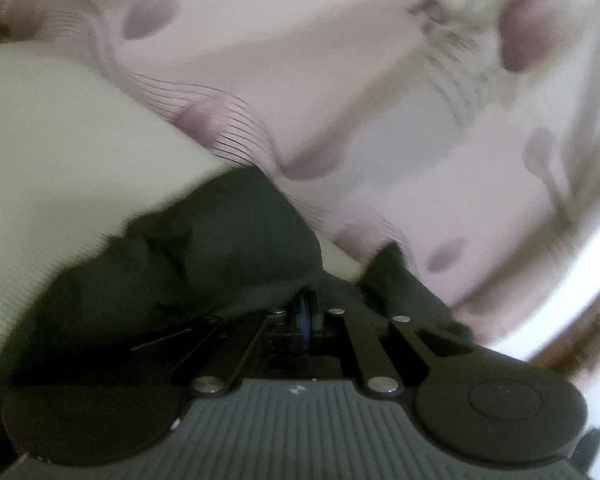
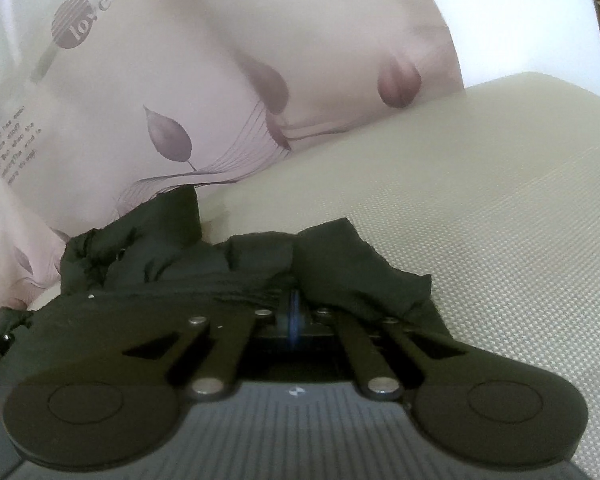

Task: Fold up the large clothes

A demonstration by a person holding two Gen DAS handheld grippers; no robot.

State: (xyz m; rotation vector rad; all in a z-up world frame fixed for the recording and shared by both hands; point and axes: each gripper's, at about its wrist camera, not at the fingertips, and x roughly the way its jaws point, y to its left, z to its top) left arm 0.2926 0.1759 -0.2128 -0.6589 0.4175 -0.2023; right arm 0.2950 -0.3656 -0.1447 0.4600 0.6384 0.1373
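Two grippers pinch one dark garment (image 2: 172,256) that lies bunched on a beige mat (image 2: 480,208). Left gripper (image 1: 309,312) is clenched on the cloth, though that view is blurred. Right gripper (image 2: 294,312) grips its folds too. Behind lies a pink leaf-print quilt (image 2: 172,80).

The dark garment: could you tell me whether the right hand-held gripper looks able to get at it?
Probably yes: the right hand-held gripper appears already shut on the dark garment, with nothing in between.

left gripper (image 1: 308,306) jaws closed, right gripper (image 2: 295,312) likewise
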